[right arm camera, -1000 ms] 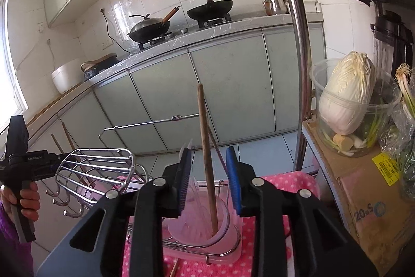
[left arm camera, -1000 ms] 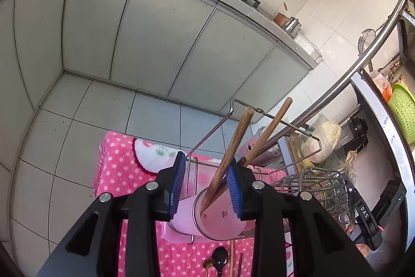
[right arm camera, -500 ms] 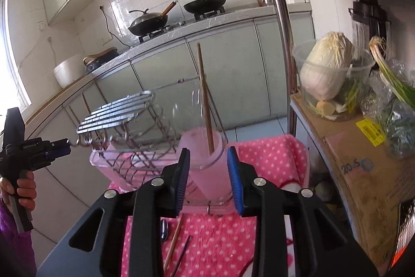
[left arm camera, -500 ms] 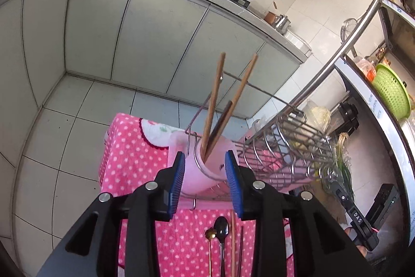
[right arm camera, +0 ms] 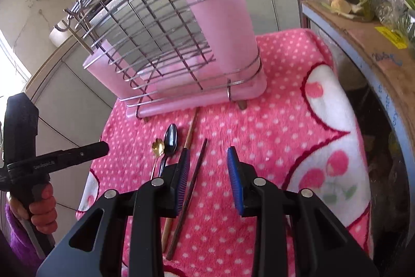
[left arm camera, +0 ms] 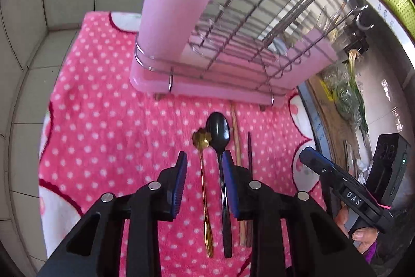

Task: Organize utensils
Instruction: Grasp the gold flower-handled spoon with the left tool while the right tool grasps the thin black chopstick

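A pink polka-dot cloth (left arm camera: 103,108) covers the surface, with the wire rack (left arm camera: 233,25) and its pink utensil cup (left arm camera: 173,9) at the far end – the cup has sticks in it. Lying on the cloth in front: two chopsticks (right arm camera: 190,139), a black spoon (left arm camera: 218,136) and a small gold spoon (left arm camera: 201,144). Left gripper (left arm camera: 205,183) is spread apart over both spoon handles, holding nothing. Right gripper (right arm camera: 208,178) is also apart – dark chopstick between its fingers.
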A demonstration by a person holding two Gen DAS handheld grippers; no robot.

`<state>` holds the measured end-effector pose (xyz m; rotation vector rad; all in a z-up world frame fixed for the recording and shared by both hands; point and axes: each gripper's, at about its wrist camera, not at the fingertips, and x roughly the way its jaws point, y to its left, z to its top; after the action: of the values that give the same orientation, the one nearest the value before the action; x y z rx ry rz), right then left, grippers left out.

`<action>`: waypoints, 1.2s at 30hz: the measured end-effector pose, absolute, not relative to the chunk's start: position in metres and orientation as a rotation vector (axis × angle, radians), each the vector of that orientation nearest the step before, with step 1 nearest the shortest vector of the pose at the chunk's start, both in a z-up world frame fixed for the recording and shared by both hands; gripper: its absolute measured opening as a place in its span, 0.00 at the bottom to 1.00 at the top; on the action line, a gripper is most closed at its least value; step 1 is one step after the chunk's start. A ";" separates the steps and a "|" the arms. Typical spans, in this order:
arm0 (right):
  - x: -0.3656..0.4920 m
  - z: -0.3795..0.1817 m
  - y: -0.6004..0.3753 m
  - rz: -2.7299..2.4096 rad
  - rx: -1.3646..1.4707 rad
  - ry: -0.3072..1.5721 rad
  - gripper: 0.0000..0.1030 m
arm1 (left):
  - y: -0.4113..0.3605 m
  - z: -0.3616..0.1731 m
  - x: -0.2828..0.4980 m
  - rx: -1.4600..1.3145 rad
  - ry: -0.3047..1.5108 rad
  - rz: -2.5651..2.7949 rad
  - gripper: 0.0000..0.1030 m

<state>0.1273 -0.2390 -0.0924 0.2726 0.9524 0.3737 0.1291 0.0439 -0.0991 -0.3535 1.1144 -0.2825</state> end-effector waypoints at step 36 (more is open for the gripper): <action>0.176 -0.137 -0.212 0.407 0.359 1.232 0.11 | 0.047 -0.136 0.135 -0.163 1.221 -0.133 0.02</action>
<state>0.1756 -0.2123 -0.1375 0.3587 1.2325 0.4072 0.1350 0.0473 -0.1361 -0.1634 1.2211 -0.1326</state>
